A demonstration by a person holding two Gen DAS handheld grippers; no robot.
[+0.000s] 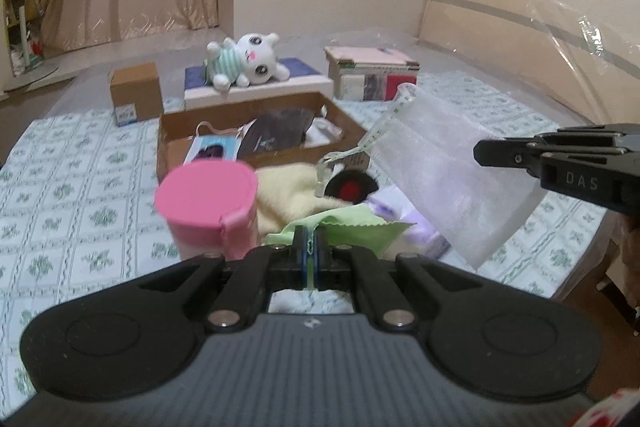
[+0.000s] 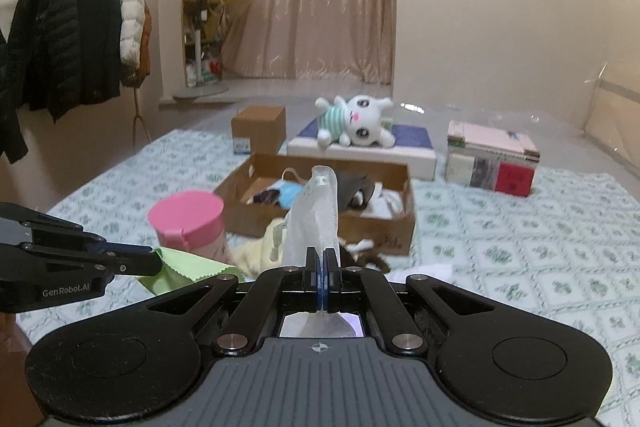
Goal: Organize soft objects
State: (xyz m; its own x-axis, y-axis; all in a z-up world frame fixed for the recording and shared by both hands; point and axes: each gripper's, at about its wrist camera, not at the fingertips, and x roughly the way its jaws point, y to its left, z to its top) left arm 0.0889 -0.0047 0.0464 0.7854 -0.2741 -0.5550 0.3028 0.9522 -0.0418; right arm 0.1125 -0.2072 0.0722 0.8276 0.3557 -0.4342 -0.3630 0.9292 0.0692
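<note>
- The left gripper [image 1: 309, 247] is clamped tight on the pinked edge of a green cloth [image 1: 348, 229], which hangs clear of the bed [image 1: 80, 163].
- The right gripper [image 2: 323, 277] is closed hard on a translucent white mesh pouch [image 2: 316, 219], pinched at one edge so that the rest stands up in front of the jaws.
- Both pieces look very light and limp. The cloth is thin and matte and should drape and fold wherever it is let go. The pouch is gauzy and a little stiffer, holding a flat sheet shape in the left view [image 1: 452, 179].
- An edge or corner pinch suits each; the mesh looks slippery, so a deeper bite would be safer.
- Just below and beyond lie a fluffy yellow towel [image 1: 288, 191] and a pink-lidded tub [image 1: 208, 199], which is hard and round.
- Behind them stands an open cardboard tray [image 2: 400, 227], shallow, already holding a blue mask [image 2: 290, 195] and dark fabric; it seems the likely place for soft items.
- Farther back, a white plush [image 2: 356, 123] lies on a flat white box [image 2: 360, 155].
</note>
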